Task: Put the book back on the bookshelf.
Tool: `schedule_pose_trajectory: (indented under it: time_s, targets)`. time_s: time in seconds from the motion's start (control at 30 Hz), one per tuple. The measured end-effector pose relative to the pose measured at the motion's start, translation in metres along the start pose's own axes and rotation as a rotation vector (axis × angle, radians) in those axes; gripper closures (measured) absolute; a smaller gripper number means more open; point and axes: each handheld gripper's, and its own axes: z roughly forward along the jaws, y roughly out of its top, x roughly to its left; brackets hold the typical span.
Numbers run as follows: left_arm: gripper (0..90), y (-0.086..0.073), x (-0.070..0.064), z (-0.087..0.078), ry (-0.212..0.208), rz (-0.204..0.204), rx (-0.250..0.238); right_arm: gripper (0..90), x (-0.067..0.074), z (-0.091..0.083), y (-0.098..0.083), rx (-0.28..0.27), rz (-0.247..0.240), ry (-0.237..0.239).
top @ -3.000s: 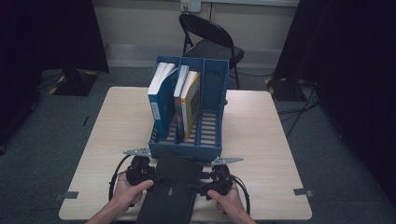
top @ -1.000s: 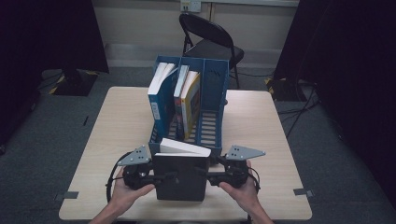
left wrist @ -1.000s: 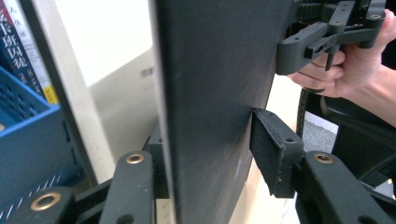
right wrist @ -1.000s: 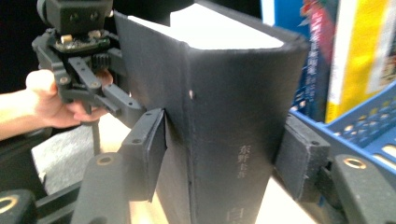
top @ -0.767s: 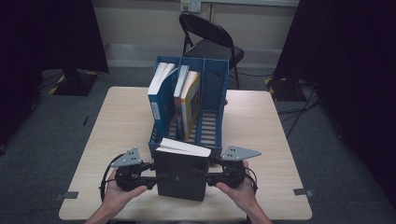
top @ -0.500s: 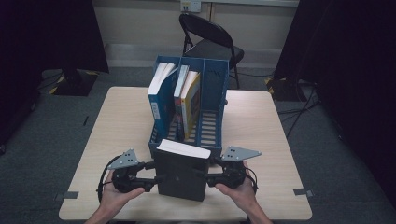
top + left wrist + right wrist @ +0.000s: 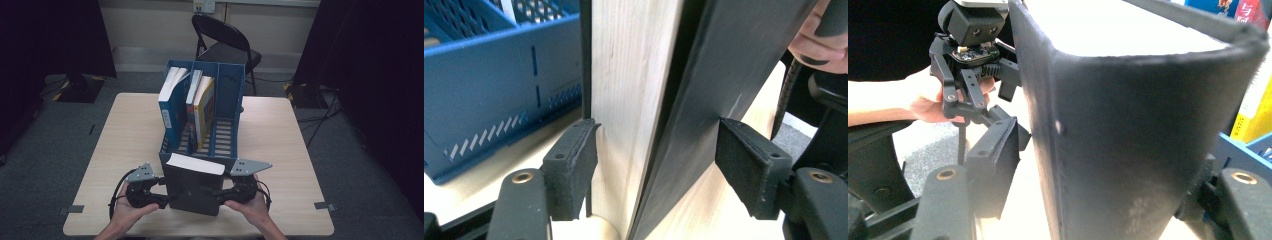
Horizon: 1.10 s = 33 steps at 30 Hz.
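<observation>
A thick black book stands upright on the table, page edges up, just in front of the blue file rack. My left gripper is at its left edge. In the left gripper view its jaws straddle the book; they have just been opening, and the front cover splays out to the right pad. My right gripper is at the spine side, its jaws also just opening. The left pad stands clear of the spine; the other pad is hidden.
The rack has three slots: a blue book leans in the left one, a yellow book stands in the middle one, and the right slot holds nothing. A black folding chair stands beyond the table.
Three seconds ago the black book lay flat between both grippers; now it stands upright. Over the last second it and both hands sank a little toward the table.
</observation>
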Motion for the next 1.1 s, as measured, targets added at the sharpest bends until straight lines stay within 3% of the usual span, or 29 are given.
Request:
schedule_pose_trajectory:
  time_s: [0.43,0.5,0.63,0.67,0.93,0.97,1.07,1.1]
  targets:
    - [27.1,-0.001,-0.004,0.001,-0.004,0.009,0.018,42.1,0.012,0.002,0.0,-0.006,-0.087,-0.005]
    - [25.0,-0.001,-0.004,0.002,-0.002,0.009,0.019,41.6,0.014,0.006,0.002,-0.003,-0.089,-0.013]
    - [20.6,0.003,-0.004,0.006,-0.005,0.016,0.029,46.9,0.016,0.018,0.001,0.02,-0.085,0.025]
    - [19.2,0.003,-0.004,0.006,-0.007,0.016,0.028,47.5,0.019,0.019,0.002,0.027,-0.098,0.01]
    - [18.0,0.003,0.001,0.001,-0.014,-0.01,0.016,50.4,0.021,0.018,0.003,0.056,-0.107,-0.006]
    - [16.1,0.003,0.002,-0.001,-0.004,-0.03,0.009,51.1,0.021,0.017,0.004,0.058,-0.11,-0.012]
    - [15.3,0.003,0.003,-0.003,0.002,-0.032,0.014,51.1,0.02,0.017,0.004,0.058,-0.107,-0.011]
    - [15.6,0.003,0.002,-0.004,0.026,-0.036,0.015,51.3,0.02,0.017,0.004,0.059,-0.105,-0.011]
